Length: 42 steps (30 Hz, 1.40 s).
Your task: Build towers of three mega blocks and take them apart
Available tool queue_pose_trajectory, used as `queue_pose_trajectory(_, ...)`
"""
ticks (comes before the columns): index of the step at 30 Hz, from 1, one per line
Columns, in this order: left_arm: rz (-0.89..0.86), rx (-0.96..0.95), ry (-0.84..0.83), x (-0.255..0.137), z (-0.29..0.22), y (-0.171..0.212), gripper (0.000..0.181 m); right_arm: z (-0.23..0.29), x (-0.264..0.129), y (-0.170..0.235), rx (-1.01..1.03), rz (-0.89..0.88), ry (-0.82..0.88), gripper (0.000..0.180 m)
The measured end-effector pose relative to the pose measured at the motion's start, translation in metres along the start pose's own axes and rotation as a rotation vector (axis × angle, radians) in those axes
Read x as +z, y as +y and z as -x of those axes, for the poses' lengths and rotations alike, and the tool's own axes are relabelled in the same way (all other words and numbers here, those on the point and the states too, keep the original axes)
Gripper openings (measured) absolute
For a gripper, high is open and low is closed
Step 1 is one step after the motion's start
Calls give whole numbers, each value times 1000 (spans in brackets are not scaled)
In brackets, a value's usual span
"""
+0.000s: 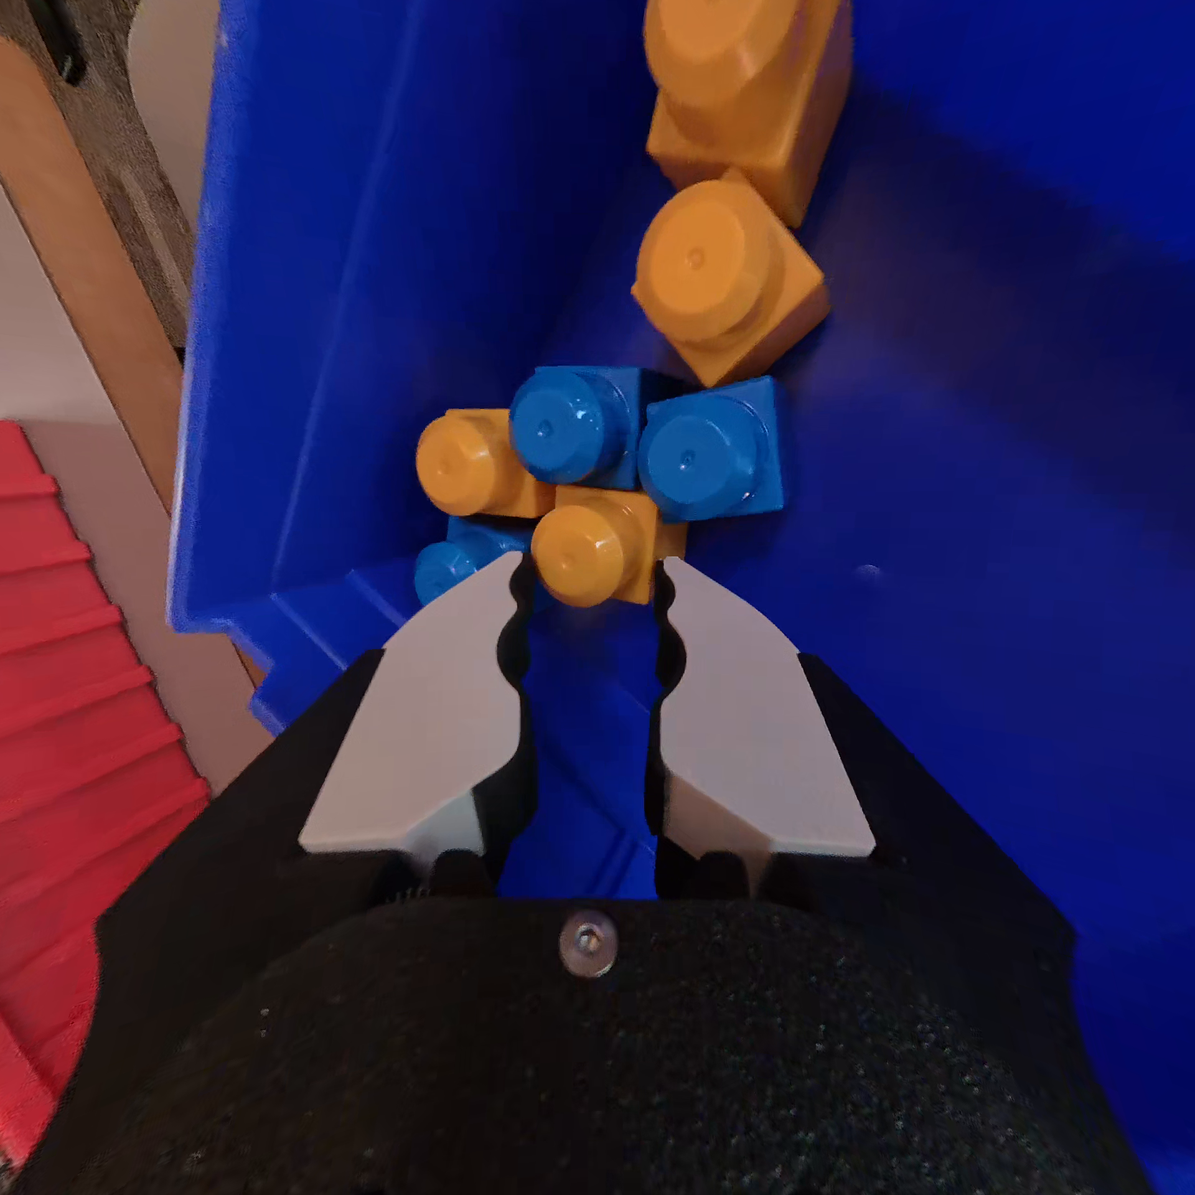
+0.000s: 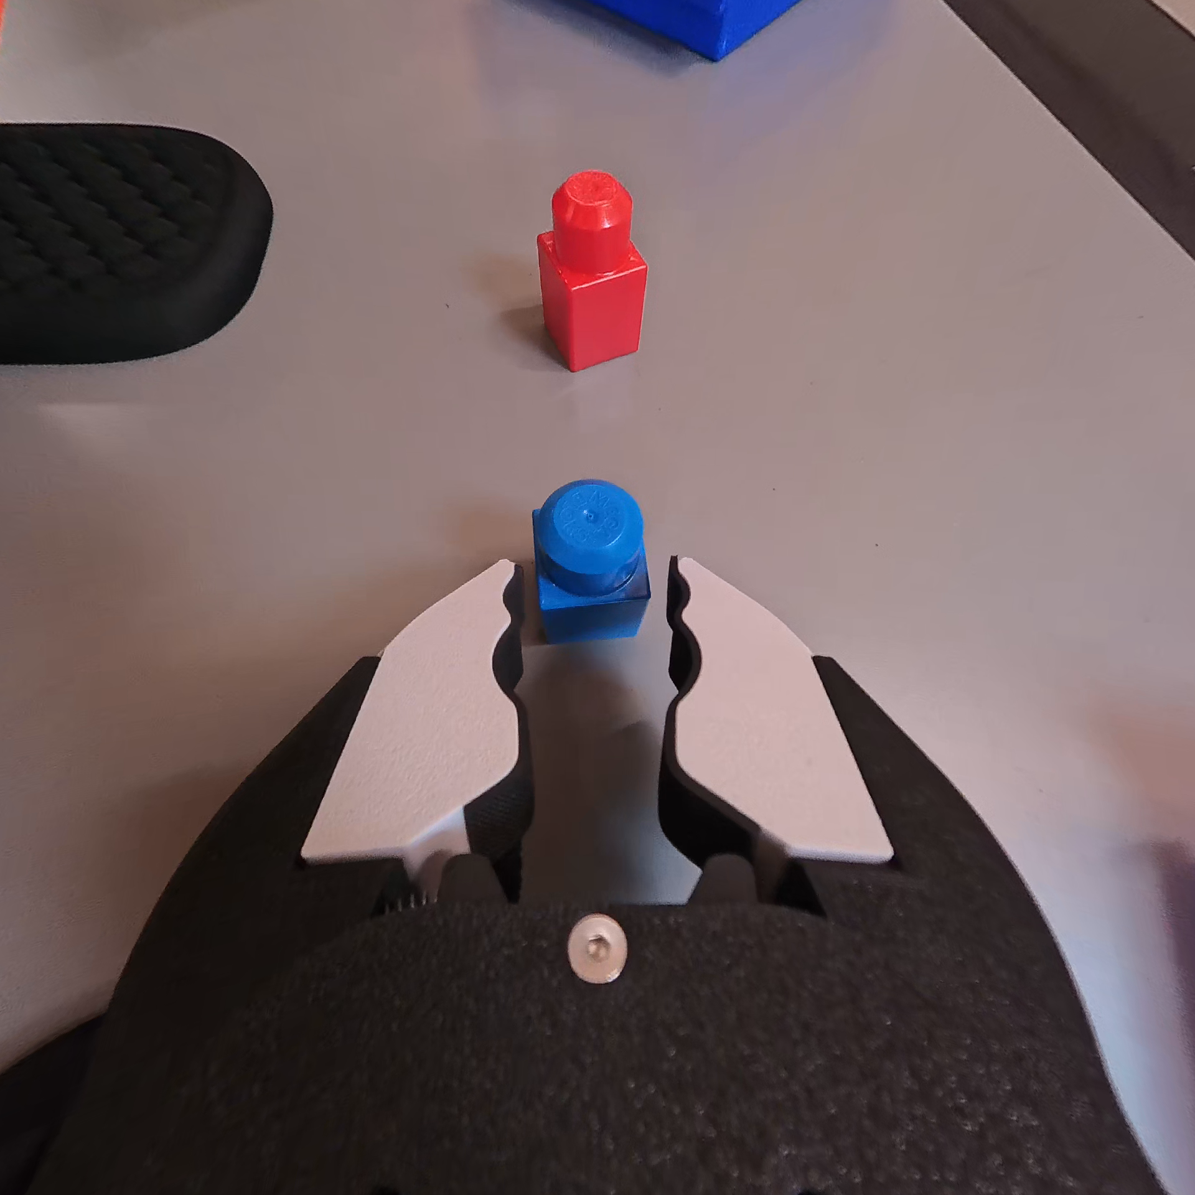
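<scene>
Two grippers work at once. The left gripper (image 1: 592, 569) reaches down into a blue bin (image 1: 388, 258), its fingers (image 1: 465, 621) apart and set on either side of an orange block (image 1: 598, 559) that lies on its side in a small heap. Whether the pads already touch that block cannot be told; no squeeze shows. Around it lie two blue blocks (image 1: 711, 452), another orange one (image 1: 472, 465) and a further blue one (image 1: 446, 569) half hidden behind the left finger, with two more orange blocks (image 1: 724, 278) higher up against the bin wall.

On the grey bench (image 2: 905, 388) the right gripper (image 2: 592, 569) hovers with its fingers (image 2: 452, 646) spread, flanking a single blue block (image 2: 592, 575) that stands upright, gaps visible on both sides. A red block (image 2: 592, 278) stands upright well beyond it, apart. A corner of the bin (image 2: 711, 26) shows at the far edge, and a black textured pad (image 2: 116, 239) lies to the left.

No block is yet joined to another, so building looks to be at its start: gathering pieces. Next, by this reading, each gripper must close squarely on its block's flat sides, and the orange one must be lifted clear of its neighbours without dragging them.
</scene>
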State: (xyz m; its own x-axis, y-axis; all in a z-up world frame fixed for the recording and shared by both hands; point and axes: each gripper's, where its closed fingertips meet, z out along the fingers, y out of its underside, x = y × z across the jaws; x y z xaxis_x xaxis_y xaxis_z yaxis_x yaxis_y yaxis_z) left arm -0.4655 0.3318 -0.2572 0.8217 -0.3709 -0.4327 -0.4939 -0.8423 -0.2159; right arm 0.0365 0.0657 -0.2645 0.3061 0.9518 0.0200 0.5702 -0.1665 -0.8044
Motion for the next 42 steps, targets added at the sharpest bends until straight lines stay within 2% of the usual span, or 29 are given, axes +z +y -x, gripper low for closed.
queue_pose_trajectory(5, -37, 34, -45, -31, 2, -7, 29, 0, -3, -3, 0, -15, 4, 42)
queue_pose_trajectory(7, -106, 61, -93, -61, 5, -14, 28, 0, -4, -3, -1, -10, 4, 43)
queue_pose_trajectory(9, -213, 99, -70, -101, -10, -27, 28, 0, -4, -3, -6, -4, 5, 43)
queue_pose_trajectory(11, -365, 190, 55, -145, -56, -42, 28, 0, -3, -2, -8, 6, 6, 44)
queue_pose_trajectory(13, -486, 356, 239, -186, -126, -47, 28, 0, 0, 1, -14, 24, 11, 46)
queue_pose_trajectory(15, -536, 487, 330, -208, -188, -45, 29, 2, 1, 2, -22, 38, 12, 48)
queue_pose_trajectory(19, -511, 709, 397, -201, -290, -38, 28, 4, 3, 3, -31, 47, 16, 48)
queue_pose_trajectory(23, -443, 816, 442, -172, -344, -31, 28, 3, 4, 7, -31, 64, 23, 48)
queue_pose_trajectory(27, -449, 804, 503, -169, -359, -29, 31, 3, 6, 11, -24, 81, 17, 49)
queue_pose_trajectory(28, -461, 800, 499, -171, -358, -29, 37, 2, 7, 13, -22, 87, 15, 50)
queue_pose_trajectory(32, -597, 756, 554, -204, -358, -26, 43, 2, 10, 17, -22, 112, 20, 53)
queue_pose_trajectory(35, -681, 773, 646, -227, -372, -7, 43, 0, 15, 18, -18, 120, 26, 53)
queue_pose_trajectory(36, -682, 782, 671, -227, -378, 1, 43, -1, 18, 19, -18, 128, 34, 50)
queue_pose_trajectory(37, -668, 797, 684, -223, -383, 9, 43, -3, 20, 21, -21, 140, 47, 39)
queue_pose_trajectory(42, -641, 762, 725, -194, -406, 18, 53, 8, 21, 10, -47, 119, 16, 37)
